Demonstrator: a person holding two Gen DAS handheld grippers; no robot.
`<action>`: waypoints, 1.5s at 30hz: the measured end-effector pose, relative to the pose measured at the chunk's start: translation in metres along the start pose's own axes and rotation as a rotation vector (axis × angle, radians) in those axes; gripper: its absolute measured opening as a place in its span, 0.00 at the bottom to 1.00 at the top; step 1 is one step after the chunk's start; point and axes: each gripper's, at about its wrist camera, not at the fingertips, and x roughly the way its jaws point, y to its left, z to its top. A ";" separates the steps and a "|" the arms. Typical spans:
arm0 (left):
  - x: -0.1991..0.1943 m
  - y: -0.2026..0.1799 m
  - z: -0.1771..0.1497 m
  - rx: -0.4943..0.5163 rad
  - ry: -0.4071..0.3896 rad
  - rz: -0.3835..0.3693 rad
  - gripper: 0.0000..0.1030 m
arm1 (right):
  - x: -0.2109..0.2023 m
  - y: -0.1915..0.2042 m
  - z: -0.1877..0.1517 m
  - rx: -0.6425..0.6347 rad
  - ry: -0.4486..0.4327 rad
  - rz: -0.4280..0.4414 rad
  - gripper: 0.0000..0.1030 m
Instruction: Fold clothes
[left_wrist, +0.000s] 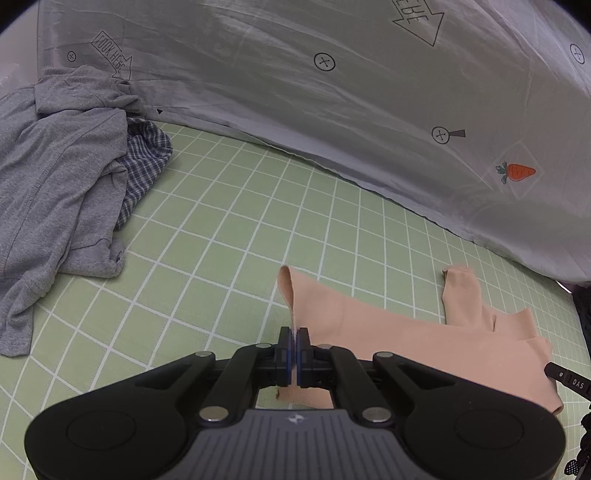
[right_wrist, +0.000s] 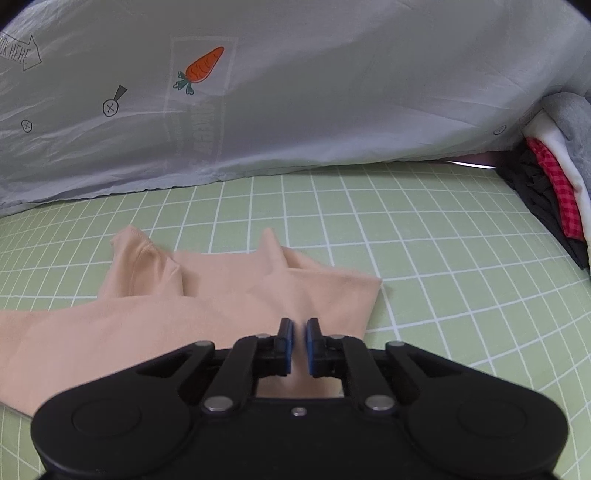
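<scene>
On the green grid sheet (right_wrist: 424, 258), peach top (right_wrist: 184, 314) lies flat. Left hand-held gripper (left_wrist: 294, 334) pinches its edge; right hand-held gripper (right_wrist: 298, 326) hovers above, slightly parted, empty. Fold starting, probably; right needs a grip next.

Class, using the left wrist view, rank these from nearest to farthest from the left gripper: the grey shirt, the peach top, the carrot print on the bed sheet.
1. Peach top: pinched in the left gripper, spreading right.
2. Grey shirt: crumpled at far left on the green mat.
3. Carrot print: upper right, on the sheet hanging behind.
</scene>
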 end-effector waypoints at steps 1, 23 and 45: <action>-0.003 0.000 0.001 -0.006 -0.007 -0.007 0.01 | -0.004 -0.001 0.001 0.006 -0.013 -0.002 0.06; -0.044 0.064 0.024 -0.181 -0.109 0.101 0.01 | -0.009 0.034 0.017 -0.001 -0.069 0.163 0.05; 0.021 0.088 -0.005 -0.225 0.070 0.180 0.01 | 0.068 -0.008 0.035 0.218 0.077 0.200 0.08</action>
